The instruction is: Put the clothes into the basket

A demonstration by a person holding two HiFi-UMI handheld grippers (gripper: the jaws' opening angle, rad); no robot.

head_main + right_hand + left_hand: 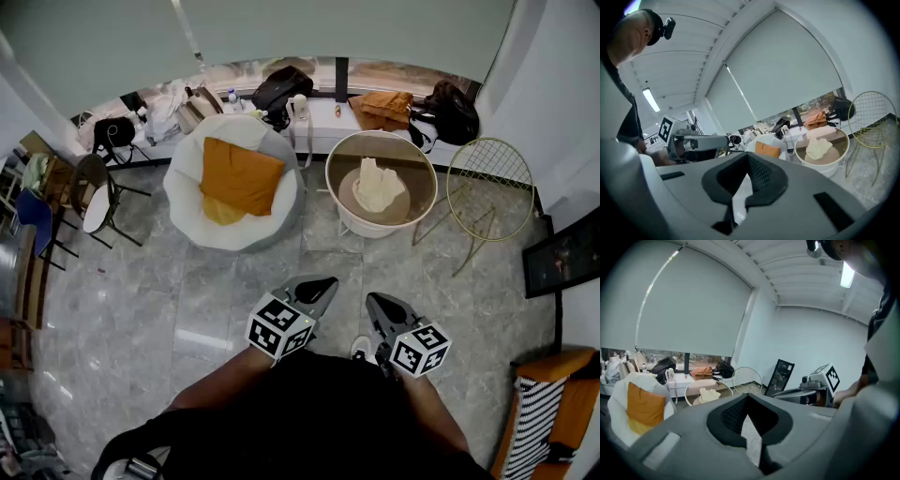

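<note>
In the head view, the left gripper (323, 284) and right gripper (377, 305) hang close to the person's body and point ahead. The basket (380, 134) stands well apart from them across the floor, and a cream cloth (378, 186) already lies inside it. That piece looks done, so the step in hand is probably finding the next garment, or the task is finished. An orange-brown bundle (384, 108) on the sill behind the basket may be clothing (I cannot tell). Reaching it would mean walking forward and opening a gripper first. A white chair (187, 202) with an orange cushion (239, 175) sits just left of the basket and a wire frame (487, 187) just right, so the way to the sill is narrow.

In the left gripper view, the jaws are pressed together with nothing between them. The basket and cloth show far off, and a black picture frame (782, 376) leans on the wall.

In the right gripper view, the jaws are likewise closed and empty, and the basket is well ahead of them.
</note>
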